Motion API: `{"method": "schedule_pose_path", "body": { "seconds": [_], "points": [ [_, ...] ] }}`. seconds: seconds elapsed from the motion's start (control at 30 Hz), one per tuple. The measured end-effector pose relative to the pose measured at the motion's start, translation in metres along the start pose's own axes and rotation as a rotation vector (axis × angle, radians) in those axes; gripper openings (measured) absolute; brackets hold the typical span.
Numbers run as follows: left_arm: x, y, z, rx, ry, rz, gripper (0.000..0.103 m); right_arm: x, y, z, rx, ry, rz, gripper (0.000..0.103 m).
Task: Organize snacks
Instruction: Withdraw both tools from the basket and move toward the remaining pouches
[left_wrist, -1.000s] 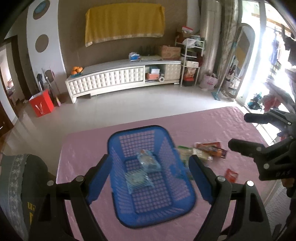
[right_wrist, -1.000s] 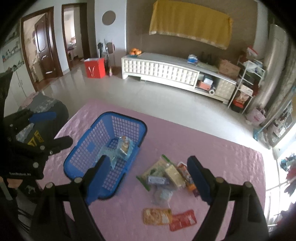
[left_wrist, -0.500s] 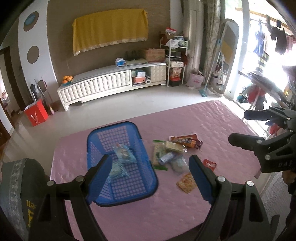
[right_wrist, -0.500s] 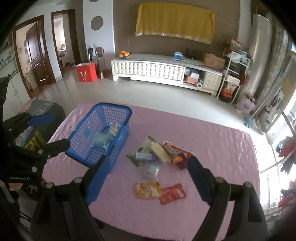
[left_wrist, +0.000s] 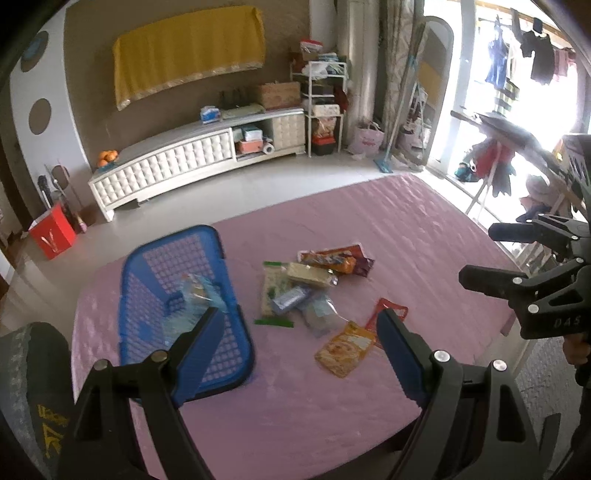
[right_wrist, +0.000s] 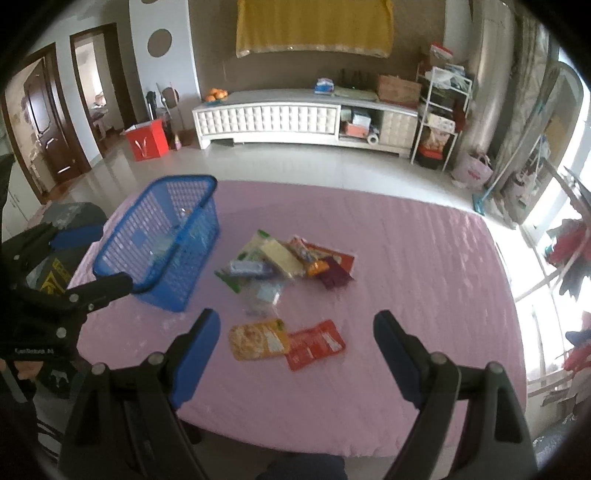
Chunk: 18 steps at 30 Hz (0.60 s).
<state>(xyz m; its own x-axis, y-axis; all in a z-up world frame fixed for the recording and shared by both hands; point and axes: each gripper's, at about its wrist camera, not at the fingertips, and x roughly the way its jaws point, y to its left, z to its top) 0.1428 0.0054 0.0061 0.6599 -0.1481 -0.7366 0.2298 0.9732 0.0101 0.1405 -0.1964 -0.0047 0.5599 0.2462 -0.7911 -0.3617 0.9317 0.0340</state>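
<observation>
A blue plastic basket (left_wrist: 155, 280) (right_wrist: 173, 206) stands on the left of the pink table (left_wrist: 388, 229) (right_wrist: 424, 258) with clear snack bags (left_wrist: 199, 291) inside. A pile of snack packets (left_wrist: 310, 280) (right_wrist: 280, 258) lies in the middle. An orange packet (left_wrist: 345, 349) (right_wrist: 256, 339) and a red packet (right_wrist: 316, 345) (left_wrist: 391, 312) lie nearer the front. My left gripper (left_wrist: 299, 354) is open and empty, raised above the table's near side. My right gripper (right_wrist: 295, 354) is open and empty above the front edge.
A white TV cabinet (right_wrist: 295, 114) stands at the far wall, with a red box (right_wrist: 146, 140) on the floor and a shelf rack (right_wrist: 439, 110) to the right. A dark chair back (left_wrist: 29, 369) stands left of the table. Bright windows are at the right.
Both grippers have pulled back and risen from the table. The left view has swung right from the basket toward the snack pile. Both stay open and empty.
</observation>
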Motion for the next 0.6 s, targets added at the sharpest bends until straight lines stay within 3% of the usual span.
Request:
{"method": "schedule_pose_path", "body": {
  "seconds": [0.6],
  "points": [
    [0.13, -0.049, -0.047, 0.129, 0.177, -0.111, 0.083, 0.09, -0.04, -0.055, 0.099, 0.1, -0.017, 0.088]
  ]
}}
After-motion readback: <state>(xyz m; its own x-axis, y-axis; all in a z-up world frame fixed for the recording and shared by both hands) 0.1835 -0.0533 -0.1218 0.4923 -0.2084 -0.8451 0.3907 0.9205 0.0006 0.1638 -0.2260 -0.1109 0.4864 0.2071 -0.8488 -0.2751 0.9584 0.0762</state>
